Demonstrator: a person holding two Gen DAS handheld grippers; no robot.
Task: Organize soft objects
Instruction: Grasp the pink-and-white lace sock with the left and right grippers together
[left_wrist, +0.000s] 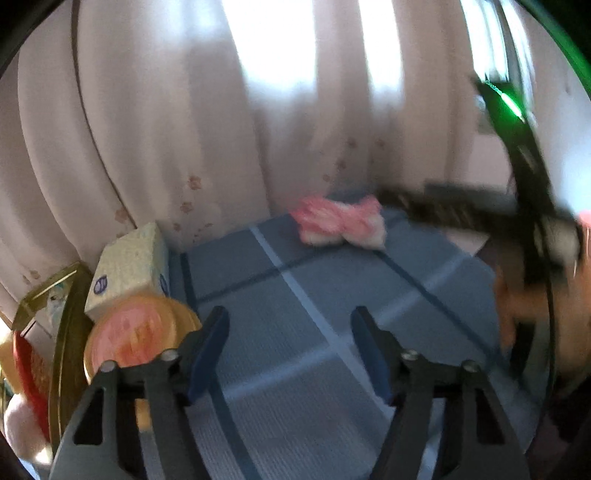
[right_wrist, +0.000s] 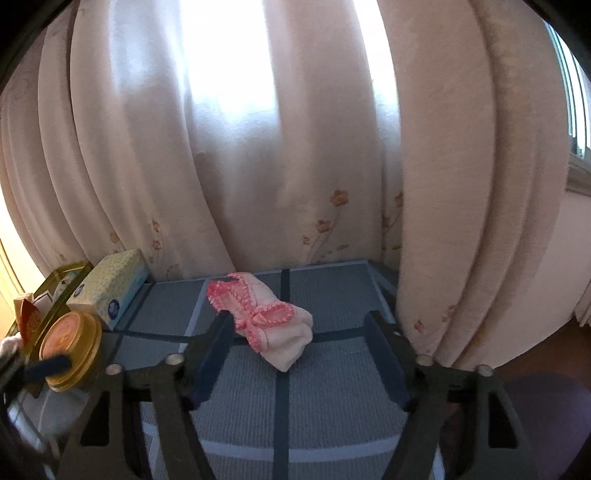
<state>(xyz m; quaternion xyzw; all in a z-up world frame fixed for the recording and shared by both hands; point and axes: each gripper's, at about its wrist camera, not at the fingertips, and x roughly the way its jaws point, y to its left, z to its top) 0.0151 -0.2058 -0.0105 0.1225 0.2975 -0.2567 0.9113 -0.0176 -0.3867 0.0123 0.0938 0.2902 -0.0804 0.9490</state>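
Observation:
A pink and white soft cloth item (right_wrist: 262, 325) lies crumpled on the grey-blue checked cloth (right_wrist: 325, 391) near the curtain. It also shows in the left wrist view (left_wrist: 340, 226), at the far edge. My right gripper (right_wrist: 299, 332) is open, its jaws wide apart just in front of the cloth item, not touching it. My left gripper (left_wrist: 290, 325) is open and empty, well short of the cloth item. The right gripper's body (left_wrist: 532, 206) shows blurred at the right of the left wrist view.
A tissue box (right_wrist: 110, 286), a round gold tin (right_wrist: 70, 349), a green-gold box (right_wrist: 62, 280) and a red carton (right_wrist: 27, 319) stand at the left. A pale flowered curtain (right_wrist: 295, 166) hangs right behind the surface.

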